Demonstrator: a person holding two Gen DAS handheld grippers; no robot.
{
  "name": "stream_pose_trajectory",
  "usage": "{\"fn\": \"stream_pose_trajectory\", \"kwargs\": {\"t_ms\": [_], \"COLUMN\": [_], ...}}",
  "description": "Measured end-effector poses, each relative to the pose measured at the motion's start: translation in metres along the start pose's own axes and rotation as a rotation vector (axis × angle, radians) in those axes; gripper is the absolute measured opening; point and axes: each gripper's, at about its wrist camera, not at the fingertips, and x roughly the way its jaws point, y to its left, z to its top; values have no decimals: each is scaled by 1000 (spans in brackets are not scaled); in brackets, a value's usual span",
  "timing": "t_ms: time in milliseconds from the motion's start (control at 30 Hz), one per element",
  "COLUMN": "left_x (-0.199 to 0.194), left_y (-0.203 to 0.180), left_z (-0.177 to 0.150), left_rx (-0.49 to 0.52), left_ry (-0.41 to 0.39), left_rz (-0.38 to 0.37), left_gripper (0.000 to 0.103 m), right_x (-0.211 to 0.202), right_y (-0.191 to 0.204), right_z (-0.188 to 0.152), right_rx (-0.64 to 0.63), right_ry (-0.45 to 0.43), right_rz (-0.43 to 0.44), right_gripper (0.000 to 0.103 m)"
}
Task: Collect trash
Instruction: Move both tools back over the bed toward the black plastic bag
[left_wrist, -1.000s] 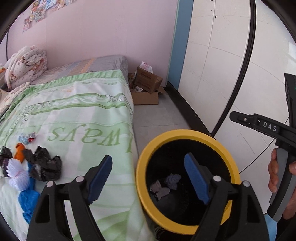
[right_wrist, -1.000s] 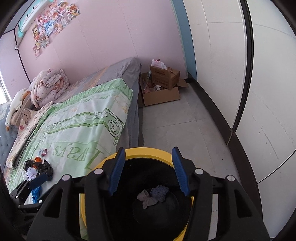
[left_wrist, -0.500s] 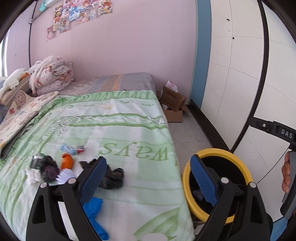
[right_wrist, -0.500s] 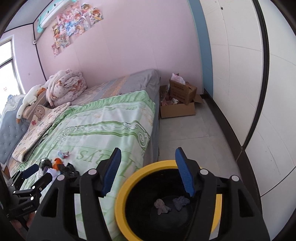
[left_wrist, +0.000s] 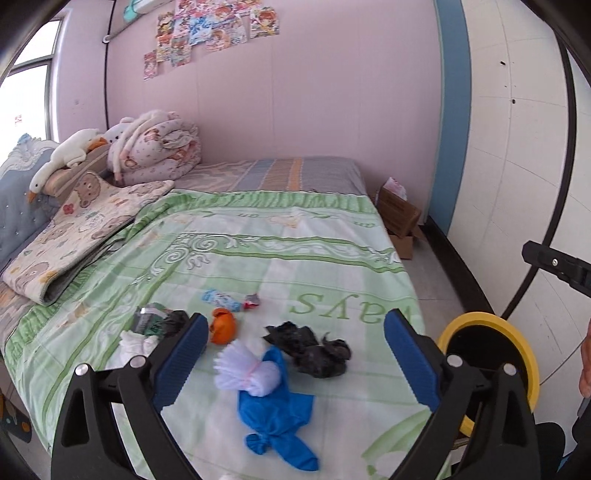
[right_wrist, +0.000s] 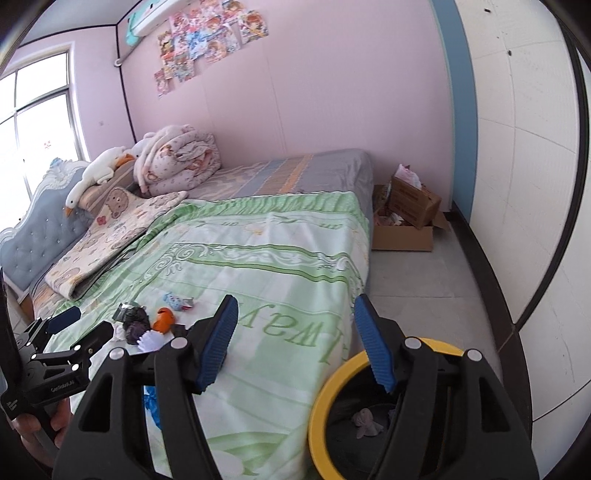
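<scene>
- Left gripper (left_wrist: 293, 354), black frame with blue ribbed pads: jaws spread wide, nothing between them; it hovers above the near end of the bed, over the scattered trash.
- Right gripper (right_wrist: 297, 339), same build: jaws apart and empty; its left pad is over the bedspread edge, its right pad over the bin rim.
- Black round bin with yellow rim (right_wrist: 325, 387): stands on the floor just beside the bed's near corner. Two small crumpled scraps, one pinkish-grey (right_wrist: 365, 422), lie at its bottom.
- Green-and-white patterned bedspread (left_wrist: 295, 258): covers the bed; all loose trash lies on its near part.
- Blue knotted plastic bag (left_wrist: 277, 413): nearest piece, lying flat, touching the white item.
- White pleated net foam sleeve (left_wrist: 245, 371): bunched, resting against the blue bag's top.
- Black crumpled plastic bag (left_wrist: 312, 347): just right of the white sleeve.
- Orange crumpled piece (left_wrist: 223, 325): beside the left gripper's left pad, possibly a peel; hard to say at this size.
- Blue-and-red snack wrapper (left_wrist: 229, 300): flat, farther up the bedspread.
- Dark and white crumpled wrappers (left_wrist: 155, 325): a small heap left of the orange piece, partly hidden by the pad.
- Folded bear-print quilt (left_wrist: 81, 229): along the bed's left side.
- Open brown cardboard boxes (right_wrist: 410, 214): on the floor by the far wall.
</scene>
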Motion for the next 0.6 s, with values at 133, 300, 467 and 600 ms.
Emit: {"fn": "stream_pose_trajectory", "kwargs": {"t_ms": [133, 300, 467, 600], "left_x": [-2, -1, 5, 10], "left_y": [24, 53, 84, 109], "left_z": [0, -1, -3, -5], "left_rx": [-26, -68, -112, -150], "left_ry": [1, 5, 14, 23], "left_rz": [31, 67, 107, 137], "left_gripper": [92, 92, 92, 92], "right_x": [7, 18, 30, 44], "right_y": [24, 48, 69, 84], "right_z": [2, 2, 1, -3], "right_rx": [-25, -47, -74, -92], "right_ry": [10, 28, 45, 63], "right_rz": [25, 51, 72, 84], "right_gripper": [62, 62, 62, 62]}}
